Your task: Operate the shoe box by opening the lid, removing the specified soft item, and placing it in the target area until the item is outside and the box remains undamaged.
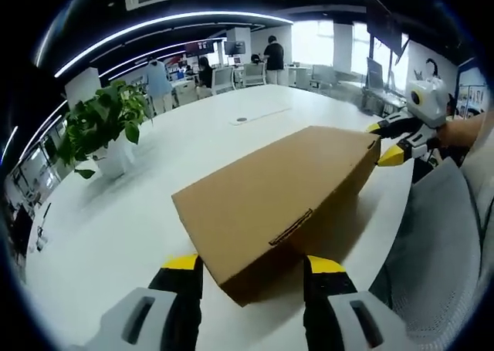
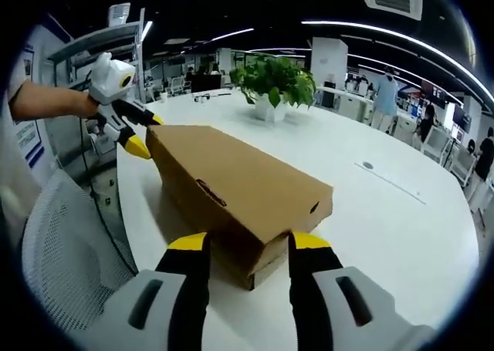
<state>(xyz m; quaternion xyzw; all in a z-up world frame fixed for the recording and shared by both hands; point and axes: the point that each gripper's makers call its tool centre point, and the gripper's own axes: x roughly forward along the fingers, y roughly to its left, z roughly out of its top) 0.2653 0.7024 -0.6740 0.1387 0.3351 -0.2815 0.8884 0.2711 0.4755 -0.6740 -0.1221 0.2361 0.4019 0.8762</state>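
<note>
- A long brown cardboard shoe box (image 1: 282, 193) lies with its lid shut on a large white round table (image 1: 123, 220), near the table's edge.
- The left gripper (image 1: 251, 264), grey with yellow-tipped black jaws, stands spread around one short end of the box, a jaw on each side of the corner; whether the pads touch the cardboard cannot be told.
- The right gripper (image 2: 241, 243) straddles the opposite short end in the same way, jaws apart.
- In the right gripper view the left gripper shows at the far end of the box, held by a bare hand (image 2: 77, 102).
- A green leafy plant in a white pot (image 2: 272, 85) stands on the table, well apart from the box.
- A grey mesh chair (image 2: 65, 251) sits just beside the table edge.
</note>
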